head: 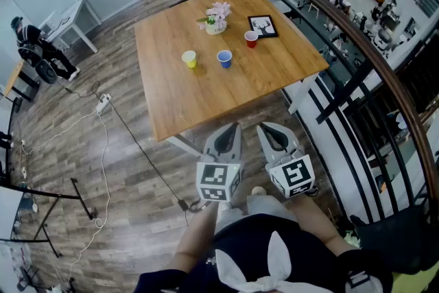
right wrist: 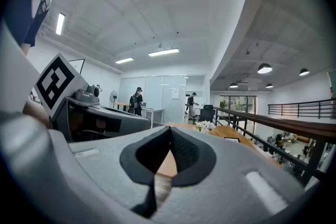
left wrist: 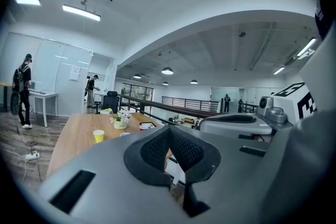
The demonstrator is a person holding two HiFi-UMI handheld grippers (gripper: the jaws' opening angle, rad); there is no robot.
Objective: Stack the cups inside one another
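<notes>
Three cups stand apart on the wooden table: a yellow cup, a blue cup and a red cup. My left gripper and right gripper hang side by side below the table's near edge, well short of the cups. Both have their jaws shut with nothing between them. In the left gripper view the yellow cup shows far off beyond the shut left gripper. The right gripper view looks past the shut right gripper along the table.
A white pot of pink flowers and a black picture frame stand at the table's far side. A dark railing runs along the right. A cable and power strip lie on the floor at left. People stand far off.
</notes>
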